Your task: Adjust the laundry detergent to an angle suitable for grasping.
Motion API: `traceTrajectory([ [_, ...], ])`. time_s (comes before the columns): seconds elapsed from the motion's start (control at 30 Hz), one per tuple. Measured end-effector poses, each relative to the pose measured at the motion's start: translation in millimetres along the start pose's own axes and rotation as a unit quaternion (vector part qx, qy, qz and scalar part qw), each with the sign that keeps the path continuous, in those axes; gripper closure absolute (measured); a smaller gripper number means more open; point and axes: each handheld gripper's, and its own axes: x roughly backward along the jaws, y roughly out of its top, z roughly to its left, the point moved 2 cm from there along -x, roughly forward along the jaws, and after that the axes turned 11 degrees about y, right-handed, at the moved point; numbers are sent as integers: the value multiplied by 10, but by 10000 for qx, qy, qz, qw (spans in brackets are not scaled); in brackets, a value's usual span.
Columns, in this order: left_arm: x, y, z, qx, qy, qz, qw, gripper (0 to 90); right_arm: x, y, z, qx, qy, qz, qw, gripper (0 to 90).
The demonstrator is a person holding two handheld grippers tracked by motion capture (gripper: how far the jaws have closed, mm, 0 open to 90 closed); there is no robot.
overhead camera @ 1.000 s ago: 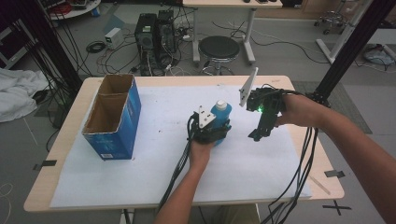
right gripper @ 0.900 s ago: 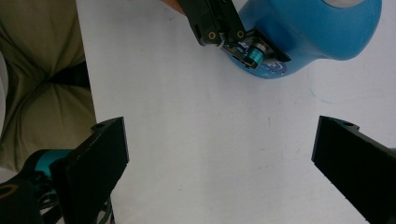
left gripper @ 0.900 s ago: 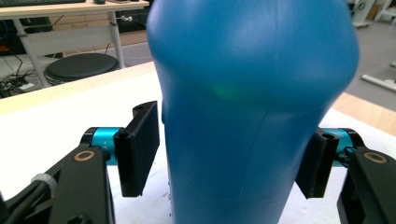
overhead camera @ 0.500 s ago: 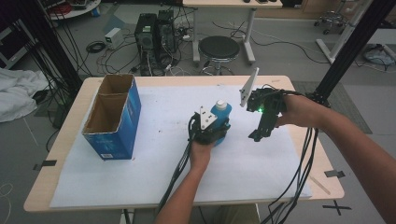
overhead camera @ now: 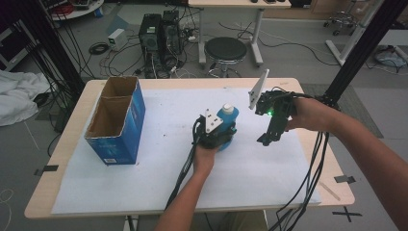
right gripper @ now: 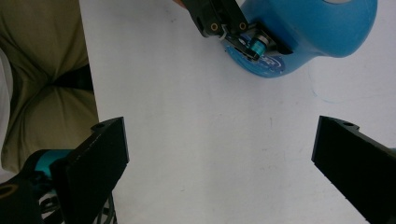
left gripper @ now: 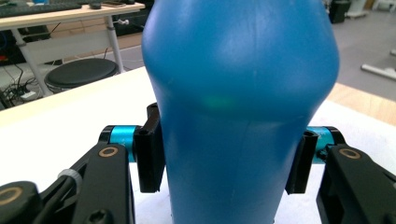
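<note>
The left gripper (overhead camera: pixel 217 137) sits near the middle of the table (overhead camera: pixel 293 204), its jaws having just closed on the blue bottle (overhead camera: pixel 226 120). In the left gripper view the black pads (left gripper: pixel 150 158) press against both flanks of the bottle's lower body, so the bottle (left gripper: pixel 240 107) is clamped between them. The bottle stands upright on the white sheet (overhead camera: pixel 144 178) that covers the table, white cap (overhead camera: pixel 227 108) on top. The person's left hand (overhead camera: pixel 204 156) and forearm come in from the table's near edge, just on the near side of the bottle.

To the right of the bottle, near but not touching it, the right gripper (overhead camera: pixel 266 139) hangs above the sheet, pointing down, with a green light on its body. In the right gripper view its jaws stand wide apart with nothing but bare white sheet between them, and the bottle (right gripper: pixel 317 32) lies beyond them.

Well to the left of the bottle, a blue cardboard box (overhead camera: pixel 118 122) stands open-topped on the table. Beyond the table, behind the bottle, a black round stool (overhead camera: pixel 225 49) stands on the floor.
</note>
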Motion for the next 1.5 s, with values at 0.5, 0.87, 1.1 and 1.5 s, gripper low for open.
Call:
traceTrajectory([
  [0.5,273,203,317,-359,-805,-133,9960,443,11,-14,37,-4,-8,-45,10000,28],
  [0.87,360,361,508,-518,-1730,-180,9834,443,2,-47,53,-24,22,-68,10000,28],
  [1.1,333,359,600,-553,-2341,-139,9705,444,2,-52,48,-16,26,-82,10000,28],
  [1.5,321,309,520,-795,-3229,-228,9428,445,3,-87,21,-39,44,-103,9999,28],
])
